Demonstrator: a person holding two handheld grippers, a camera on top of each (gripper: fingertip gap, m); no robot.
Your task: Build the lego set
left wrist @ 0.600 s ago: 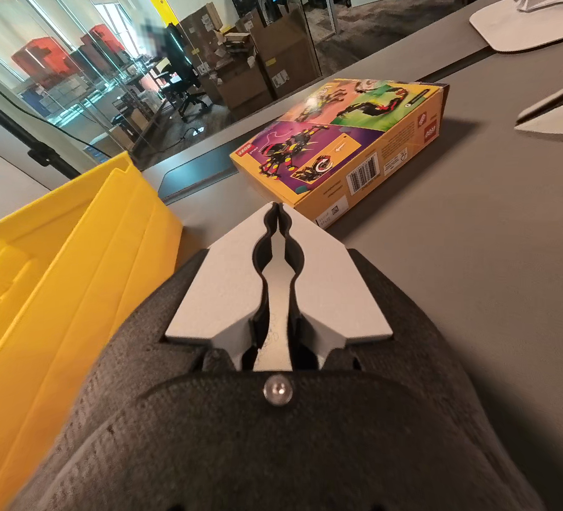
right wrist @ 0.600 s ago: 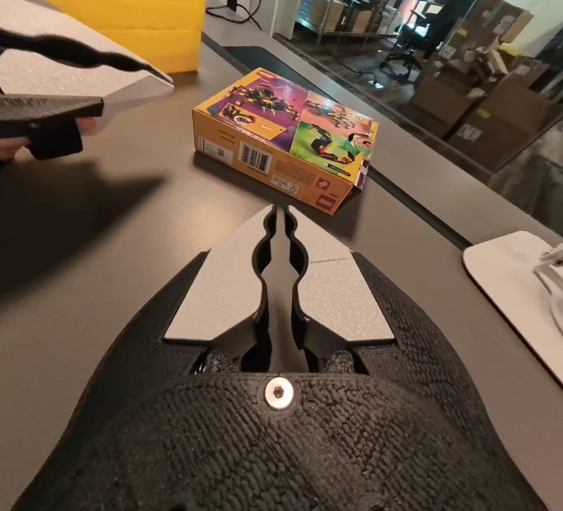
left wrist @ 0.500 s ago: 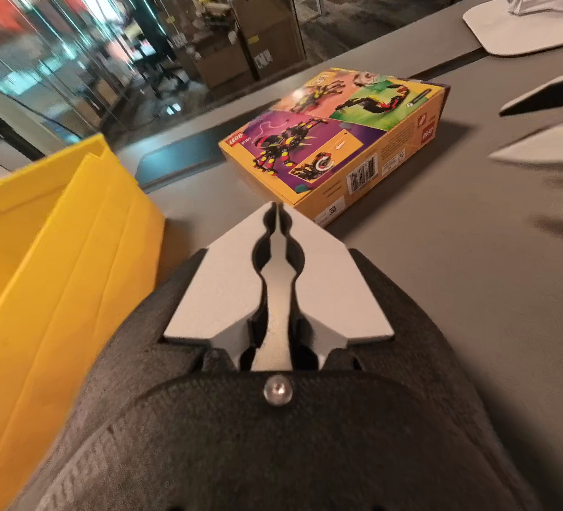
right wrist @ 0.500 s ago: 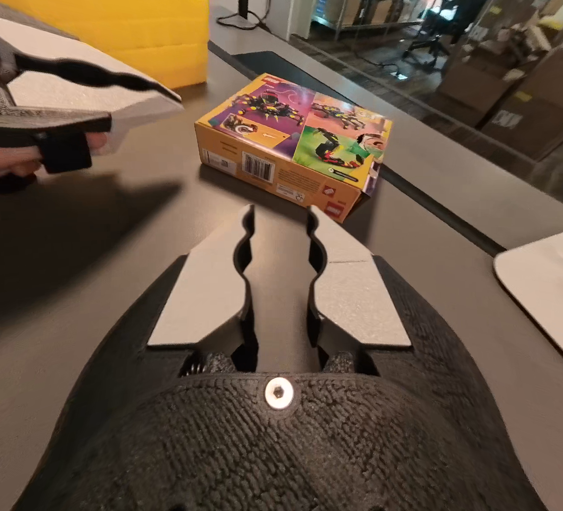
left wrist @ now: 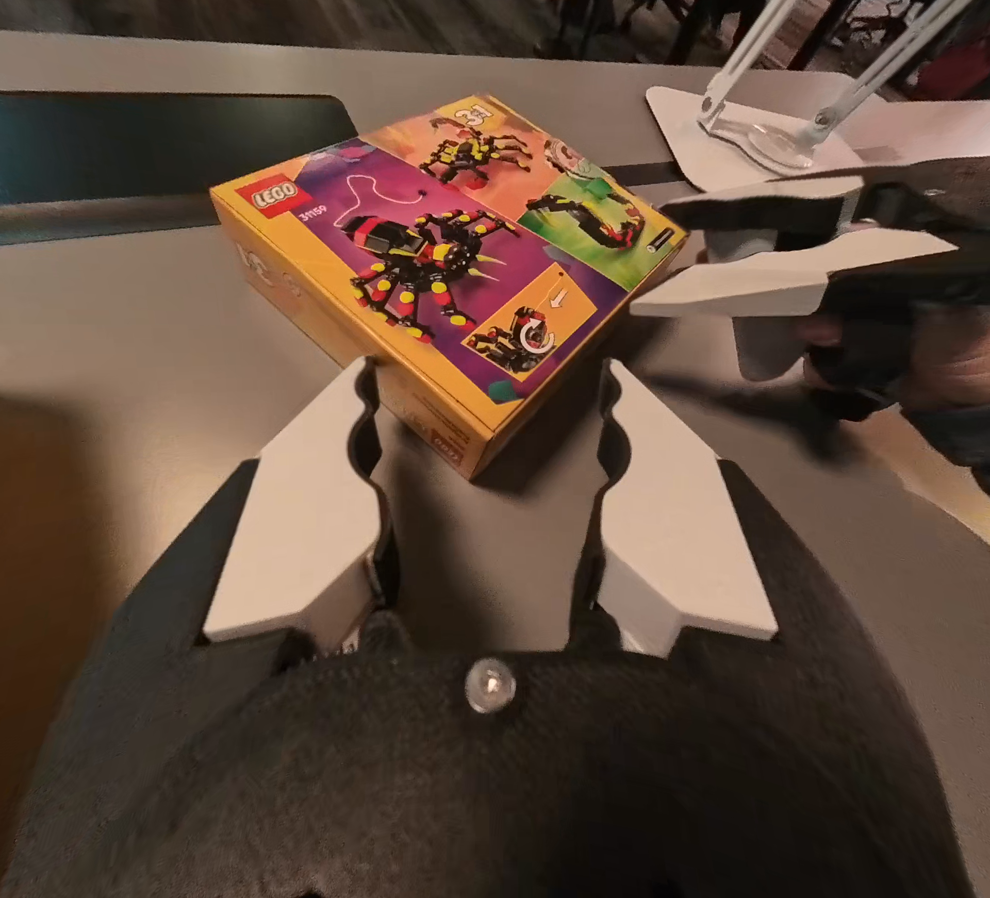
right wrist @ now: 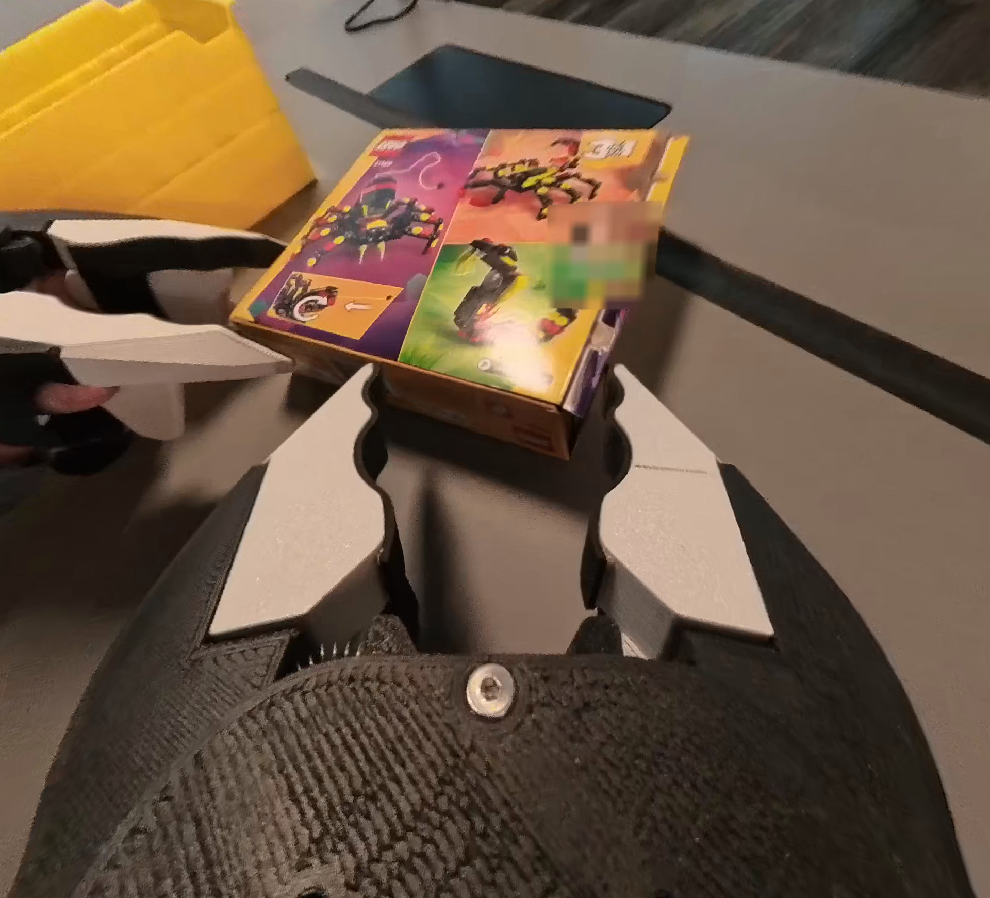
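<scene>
- Lego box (left wrist: 450,261) lies flat on the grey table (left wrist: 134,336), printed face up, looks sealed; build not started, step in hand is getting a hold on the box to open it.
- Left gripper (left wrist: 487,374): jaws spread wide, holding nothing. Near corner of the box sits just ahead of and between its fingertips, not yet inside the jaws.
- Right gripper (right wrist: 493,379): jaws also spread wide, empty. Near edge of the box lies between its fingertips, at the mouth; contact cannot be told, frame blurred.
- In the right wrist view the left gripper shows to the left, tips at the box's left corner (right wrist: 252,315); touching or just short, unclear.
- In the left wrist view the right gripper shows to the right, tips at the box's right edge (left wrist: 664,261).
- Yellow bin (right wrist: 134,133) is ahead-left of the right gripper, apart from the box. White stand base (left wrist: 750,144) is ahead-right of the left gripper, beyond the box.
- To do it well, my read: close one gripper across the box's thin side, square on, not on a corner, as cardboard slips and crushes at corners.
- Pin the box with one gripper first, then work the flap end with the other.
- Risk: a light box slides on the smooth table if pushed from one side only; bring both in together.
</scene>
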